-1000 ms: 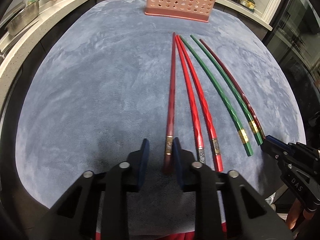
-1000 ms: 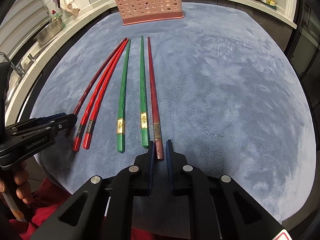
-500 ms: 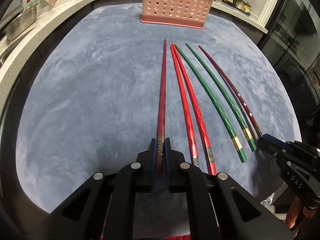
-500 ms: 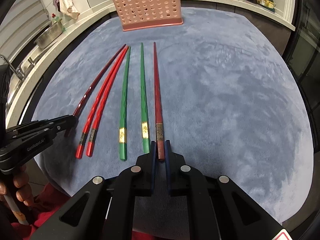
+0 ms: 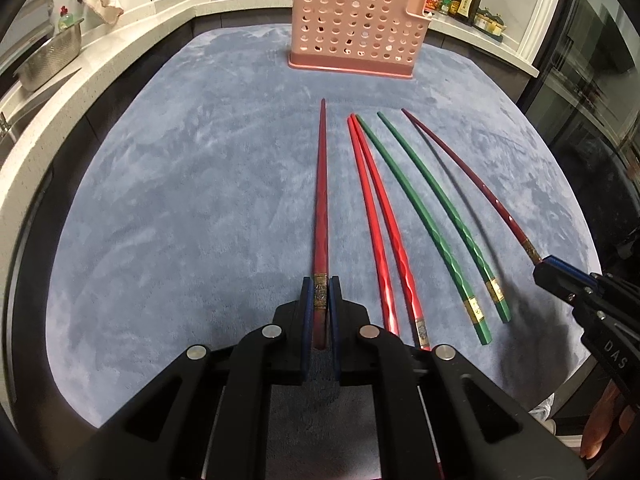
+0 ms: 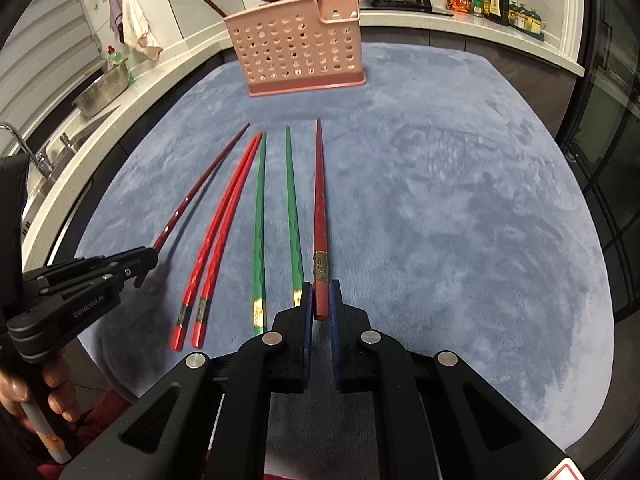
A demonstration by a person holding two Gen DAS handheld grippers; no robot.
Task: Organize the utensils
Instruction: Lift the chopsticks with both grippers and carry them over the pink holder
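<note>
My left gripper is shut on the thick end of a dark red chopstick and holds it pointing at the pink perforated utensil holder. My right gripper is shut on the other dark red chopstick. Each gripper shows in the other's view: the right one at the right edge, the left one at the left edge. Two bright red chopsticks and two green chopsticks lie side by side on the blue-grey mat between the held ones.
The pink holder stands at the mat's far edge with dark chopsticks sticking out of it. A white counter with a metal colander, pans and bottles runs around the back. A dark glass door is on the right.
The left gripper has closed on its dark red chopstick. Both grippers have lifted their chopsticks' thick ends and tilted up, so the holder sits lower and larger in view.
</note>
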